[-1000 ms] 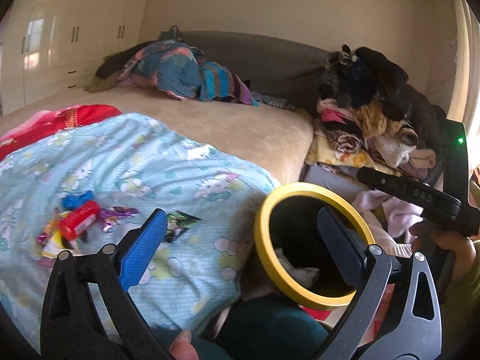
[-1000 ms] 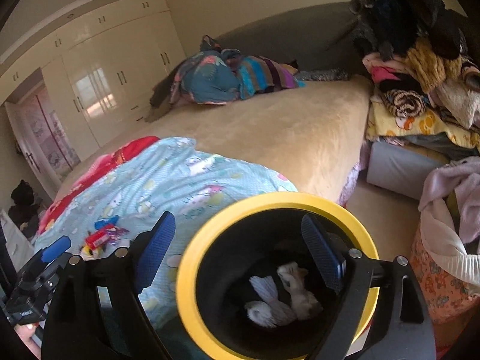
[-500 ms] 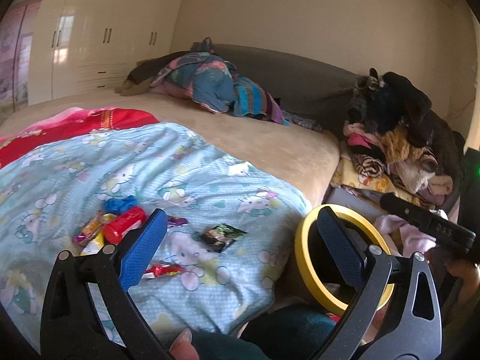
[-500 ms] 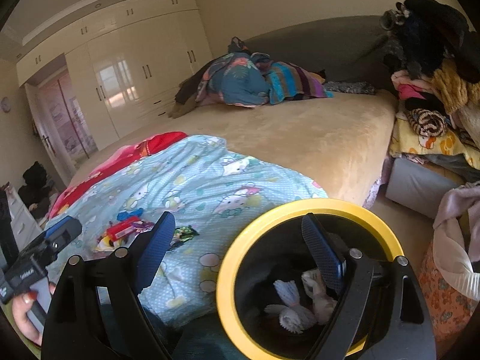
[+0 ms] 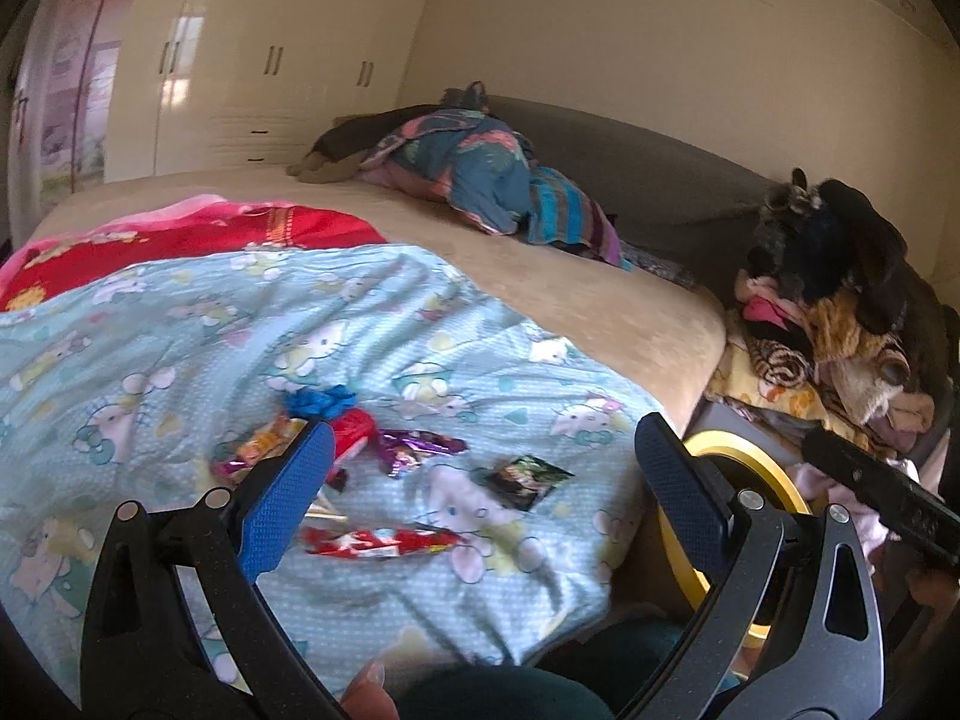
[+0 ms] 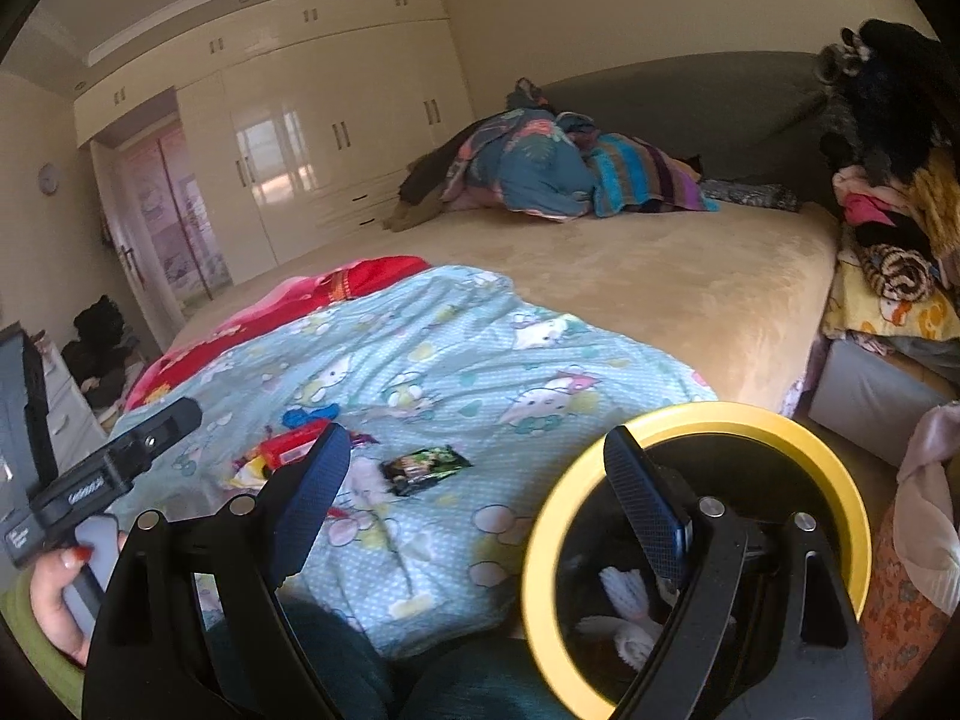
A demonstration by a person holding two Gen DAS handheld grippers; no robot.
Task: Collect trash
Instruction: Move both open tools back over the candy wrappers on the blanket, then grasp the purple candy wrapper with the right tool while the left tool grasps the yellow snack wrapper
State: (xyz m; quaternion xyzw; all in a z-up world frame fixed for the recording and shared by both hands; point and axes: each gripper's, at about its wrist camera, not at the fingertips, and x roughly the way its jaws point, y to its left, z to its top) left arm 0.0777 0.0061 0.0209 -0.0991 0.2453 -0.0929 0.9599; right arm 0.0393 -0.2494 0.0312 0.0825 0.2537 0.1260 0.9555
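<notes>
— Trash wrappers (image 5: pixel 384 468), where do you see them now?

— I see them in a small heap on the light blue blanket (image 5: pixel 180 324), at the near part of the bed (image 5: pixel 600 294). One dark packet (image 5: pixel 527 481) lies a little apart, on the side of the bin, and one red wrapper (image 5: pixel 384 542) lies nearest to me.

— And the bin?

— My right camera shows the yellow-rimmed bin (image 6: pixel 840 498) on the floor just beside the bed. Some white crumpled pieces lie at its bottom.

— How are the tongs?

— My left gripper (image 5: pixel 480 483) has its jaws wide apart above the wrappers, nothing between them. My right gripper (image 6: pixel 474 507) is also spread wide and empty; one finger (image 6: pixel 645 510) stands in front of the bin's mouth.
</notes>
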